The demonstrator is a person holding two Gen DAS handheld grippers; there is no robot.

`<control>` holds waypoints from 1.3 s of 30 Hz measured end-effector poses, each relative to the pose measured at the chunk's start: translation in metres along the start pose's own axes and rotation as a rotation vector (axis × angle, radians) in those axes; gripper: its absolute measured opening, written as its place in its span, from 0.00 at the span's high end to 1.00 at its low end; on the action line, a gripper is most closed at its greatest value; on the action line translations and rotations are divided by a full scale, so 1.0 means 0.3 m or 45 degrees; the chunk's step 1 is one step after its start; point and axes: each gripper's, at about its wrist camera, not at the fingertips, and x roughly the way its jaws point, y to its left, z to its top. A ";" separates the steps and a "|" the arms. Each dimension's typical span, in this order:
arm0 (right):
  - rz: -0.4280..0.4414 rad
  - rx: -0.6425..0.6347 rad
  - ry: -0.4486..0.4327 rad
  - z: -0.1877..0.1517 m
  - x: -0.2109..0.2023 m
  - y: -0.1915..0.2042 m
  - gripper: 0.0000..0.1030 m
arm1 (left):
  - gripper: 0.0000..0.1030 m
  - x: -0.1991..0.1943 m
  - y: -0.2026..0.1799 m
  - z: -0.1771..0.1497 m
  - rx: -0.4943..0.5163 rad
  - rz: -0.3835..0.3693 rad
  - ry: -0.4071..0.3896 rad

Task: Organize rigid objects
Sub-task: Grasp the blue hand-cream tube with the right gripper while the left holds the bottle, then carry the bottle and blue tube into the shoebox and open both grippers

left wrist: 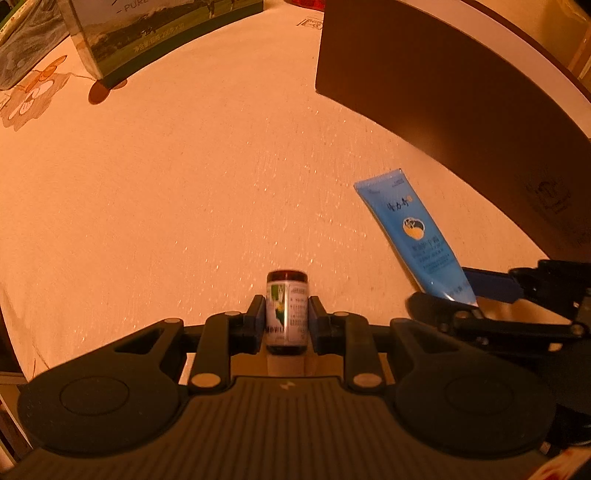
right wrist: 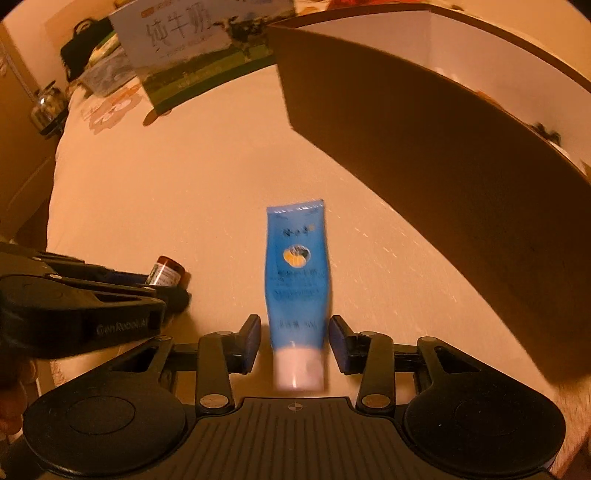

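Observation:
A small brown bottle (left wrist: 287, 314) with a white and green label is upright between the pads of my left gripper (left wrist: 287, 321), which is shut on it. In the right wrist view, the bottle (right wrist: 166, 272) and left gripper (right wrist: 168, 286) show at the left. A blue tube (right wrist: 297, 266) with a white cap points cap-first toward the camera between the fingers of my right gripper (right wrist: 295, 341). There is a gap on each side, so the jaws stand open. In the left wrist view, the tube (left wrist: 413, 229) and the right gripper (left wrist: 448, 293) are on the right.
A large brown cardboard box (right wrist: 424, 140), open on top, stands at the right, and it shows as a dark wall (left wrist: 443, 96) in the left wrist view. A milk carton case (left wrist: 155, 33) stands at the back. The tablecloth (left wrist: 184, 184) lies between them. A glass jar (right wrist: 46, 105) sits far left.

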 end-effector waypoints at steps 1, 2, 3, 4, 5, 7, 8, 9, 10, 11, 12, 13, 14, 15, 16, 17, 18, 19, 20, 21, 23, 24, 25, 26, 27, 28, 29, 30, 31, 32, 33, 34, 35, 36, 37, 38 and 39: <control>-0.008 -0.007 -0.001 0.005 0.007 0.003 0.64 | 0.80 0.006 0.001 0.007 0.000 0.001 0.000; -0.008 -0.010 -0.004 0.006 0.010 0.002 0.64 | 0.80 0.008 0.001 0.010 -0.001 0.001 -0.002; -0.008 -0.013 -0.003 0.007 0.014 0.001 0.64 | 0.80 0.008 -0.001 0.011 0.000 0.001 -0.002; -0.014 -0.015 -0.001 0.006 0.017 0.001 0.64 | 0.80 0.008 -0.003 0.010 0.003 0.002 -0.001; -0.015 -0.015 -0.002 0.003 0.018 -0.001 0.64 | 0.80 0.009 -0.005 0.010 0.008 0.005 -0.003; -0.023 -0.020 -0.003 0.002 0.020 0.004 0.64 | 0.80 0.009 -0.011 0.009 0.021 0.011 -0.005; -0.027 -0.023 0.000 0.002 0.022 0.006 0.64 | 0.80 0.009 -0.013 0.009 0.028 0.014 -0.005; -0.031 -0.025 0.001 0.003 0.022 0.007 0.64 | 0.80 0.009 -0.014 0.009 0.029 0.015 -0.006; -0.034 -0.024 0.002 0.006 0.024 0.007 0.65 | 0.80 0.008 -0.015 0.008 0.028 0.016 -0.005; -0.041 -0.022 0.004 0.009 0.024 0.008 0.66 | 0.80 0.008 -0.016 0.008 0.030 0.016 -0.005; -0.043 -0.022 0.007 0.013 0.025 0.008 0.67 | 0.80 0.008 -0.018 0.007 0.033 0.019 -0.004; -0.044 -0.023 0.011 0.013 0.024 0.011 0.67 | 0.80 0.006 -0.019 0.005 0.036 0.020 -0.005; -0.045 -0.024 0.014 0.016 0.025 0.012 0.67 | 0.80 0.005 -0.021 0.003 0.040 0.022 -0.005; -0.045 -0.026 0.015 0.016 0.024 0.011 0.67 | 0.81 0.004 -0.025 0.002 0.042 0.023 -0.005; -0.045 -0.028 0.016 0.016 0.024 0.013 0.68 | 0.81 0.003 -0.026 0.001 0.045 0.024 -0.006; -0.045 -0.028 0.018 0.016 0.023 0.013 0.68 | 0.81 0.002 -0.027 0.002 0.048 0.026 -0.007; -0.044 -0.027 0.020 0.017 0.023 0.014 0.68 | 0.81 0.001 -0.028 0.000 0.053 0.028 -0.008; -0.043 -0.026 0.023 0.018 0.022 0.013 0.68 | 0.81 0.000 -0.029 0.001 0.059 0.030 -0.009; -0.041 -0.026 0.025 0.018 0.021 0.012 0.68 | 0.81 -0.002 -0.032 0.001 0.066 0.032 -0.010; -0.039 -0.025 0.027 0.019 0.021 0.012 0.68 | 0.81 -0.004 -0.034 0.000 0.072 0.034 -0.010; -0.030 -0.018 0.034 0.020 0.017 0.008 0.69 | 0.81 -0.006 -0.038 0.002 0.078 0.037 -0.010; -0.025 -0.014 0.037 0.021 0.016 0.006 0.69 | 0.81 -0.008 -0.039 0.003 0.080 0.036 -0.010; -0.018 -0.007 0.039 0.020 0.012 0.003 0.69 | 0.81 -0.009 -0.040 0.004 0.083 0.034 -0.010; -0.011 0.003 0.040 0.019 0.007 0.000 0.69 | 0.81 -0.012 -0.043 0.003 0.089 0.033 -0.010; -0.002 0.017 0.041 0.017 0.001 -0.004 0.69 | 0.81 -0.015 -0.045 0.003 0.093 0.031 -0.010; 0.007 0.028 0.042 0.014 -0.006 -0.005 0.69 | 0.81 -0.018 -0.047 0.004 0.096 0.028 -0.010; 0.018 0.041 0.042 0.010 -0.015 -0.008 0.69 | 0.81 -0.022 -0.048 0.005 0.097 0.020 -0.010; 0.027 0.051 0.038 0.006 -0.026 -0.009 0.70 | 0.81 -0.030 -0.049 0.006 0.099 0.016 -0.013; 0.034 0.058 0.030 0.001 -0.041 -0.010 0.70 | 0.81 -0.040 -0.050 0.007 0.103 0.012 -0.021; 0.038 0.062 0.025 -0.004 -0.054 -0.009 0.70 | 0.81 -0.050 -0.050 0.008 0.108 0.008 -0.029; 0.042 0.068 0.019 -0.008 -0.068 -0.010 0.70 | 0.81 -0.062 -0.050 0.009 0.112 0.006 -0.037; 0.047 0.077 0.013 -0.012 -0.082 -0.011 0.70 | 0.81 -0.073 -0.049 0.011 0.112 0.002 -0.042; 0.053 0.085 0.010 -0.015 -0.095 -0.014 0.70 | 0.81 -0.087 -0.048 0.014 0.110 -0.001 -0.049; 0.059 0.092 0.007 -0.018 -0.107 -0.015 0.70 | 0.81 -0.098 -0.045 0.017 0.107 -0.003 -0.055; 0.065 0.098 0.002 -0.021 -0.121 -0.016 0.70 | 0.81 -0.109 -0.044 0.022 0.105 -0.005 -0.061; 0.069 0.101 -0.003 -0.023 -0.133 -0.016 0.70 | 0.81 -0.122 -0.042 0.026 0.102 -0.005 -0.067; 0.073 0.101 -0.009 -0.025 -0.146 -0.016 0.70 | 0.81 -0.133 -0.042 0.029 0.101 -0.005 -0.072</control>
